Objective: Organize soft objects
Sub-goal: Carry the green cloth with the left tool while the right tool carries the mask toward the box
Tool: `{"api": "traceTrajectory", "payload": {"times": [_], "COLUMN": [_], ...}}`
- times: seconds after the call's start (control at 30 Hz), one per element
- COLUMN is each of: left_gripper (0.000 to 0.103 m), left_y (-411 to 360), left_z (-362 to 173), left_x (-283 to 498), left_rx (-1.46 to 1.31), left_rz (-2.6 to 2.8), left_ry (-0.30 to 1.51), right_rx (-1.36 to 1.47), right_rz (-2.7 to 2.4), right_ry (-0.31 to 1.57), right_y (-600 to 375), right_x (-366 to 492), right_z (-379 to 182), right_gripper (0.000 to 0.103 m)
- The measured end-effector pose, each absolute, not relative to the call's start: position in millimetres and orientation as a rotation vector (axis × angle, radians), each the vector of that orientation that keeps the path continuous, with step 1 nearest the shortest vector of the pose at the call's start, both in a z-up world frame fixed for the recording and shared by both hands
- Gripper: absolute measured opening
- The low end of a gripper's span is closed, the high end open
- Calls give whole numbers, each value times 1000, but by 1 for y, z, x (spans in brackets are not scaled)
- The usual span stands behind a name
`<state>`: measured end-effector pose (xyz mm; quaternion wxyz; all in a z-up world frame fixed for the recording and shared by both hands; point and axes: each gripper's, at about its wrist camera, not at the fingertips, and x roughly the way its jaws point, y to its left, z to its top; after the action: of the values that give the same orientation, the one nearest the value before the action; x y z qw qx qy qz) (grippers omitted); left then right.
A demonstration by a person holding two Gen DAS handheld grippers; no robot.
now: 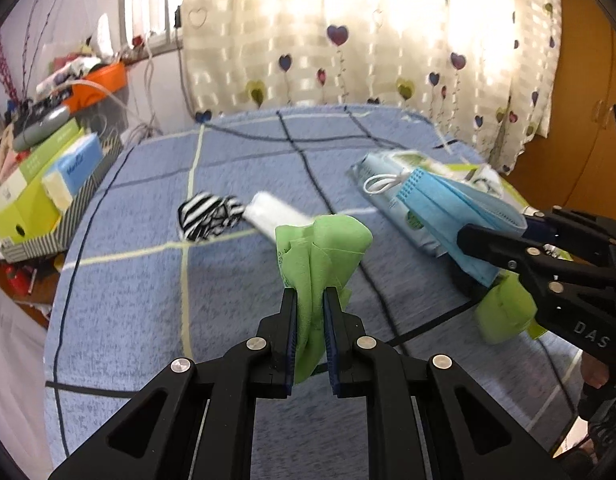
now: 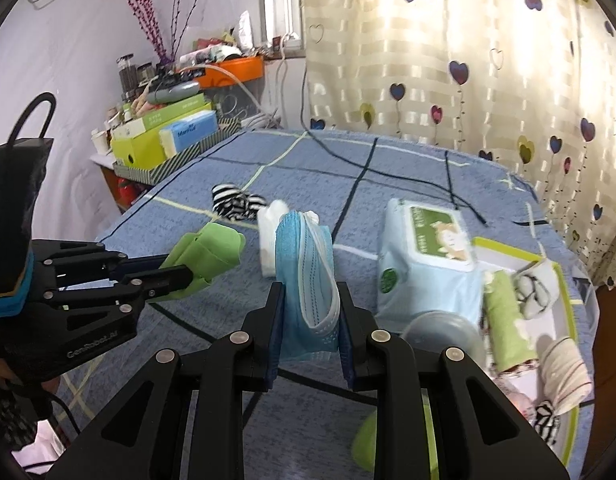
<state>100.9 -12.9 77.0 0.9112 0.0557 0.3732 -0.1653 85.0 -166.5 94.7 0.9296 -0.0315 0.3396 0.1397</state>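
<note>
My left gripper [image 1: 310,294] is shut on a green cloth [image 1: 319,248] and holds it above the blue checked bed [image 1: 148,312]; it also shows in the right wrist view [image 2: 212,250]. My right gripper [image 2: 309,292] is shut on a blue face mask [image 2: 306,264], also seen in the left wrist view [image 1: 455,208]. A striped black-and-white sock [image 1: 208,216] and a white folded cloth [image 1: 272,212] lie on the bed beyond. A wet-wipes pack [image 2: 427,256] lies beside a green-rimmed box [image 2: 563,320] with rolled socks and cloths in it.
A side table at the left carries boxes [image 2: 164,136], a tissue pack and an orange tray [image 2: 236,70]. A heart-patterned curtain [image 2: 467,60] hangs behind the bed. A dark cable [image 2: 387,172] runs across the bed. Another green cloth [image 1: 503,312] lies under the right gripper.
</note>
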Motion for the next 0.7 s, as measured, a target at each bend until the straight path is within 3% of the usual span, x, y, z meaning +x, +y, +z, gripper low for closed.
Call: {"api": "traceTrajectory", "payload": {"times": [0.7], "left_gripper": [12], "left_y": [-122], "left_z": [112], "left_x": [93], "left_rx": [126], "left_rz": [-557], "left_ry": [714], "right_rx": [1], "right_rz": [51], "right_ry": [662], "right_y": [-279], "right_x": [61], "right_z": [121], "right_gripper": [25]}}
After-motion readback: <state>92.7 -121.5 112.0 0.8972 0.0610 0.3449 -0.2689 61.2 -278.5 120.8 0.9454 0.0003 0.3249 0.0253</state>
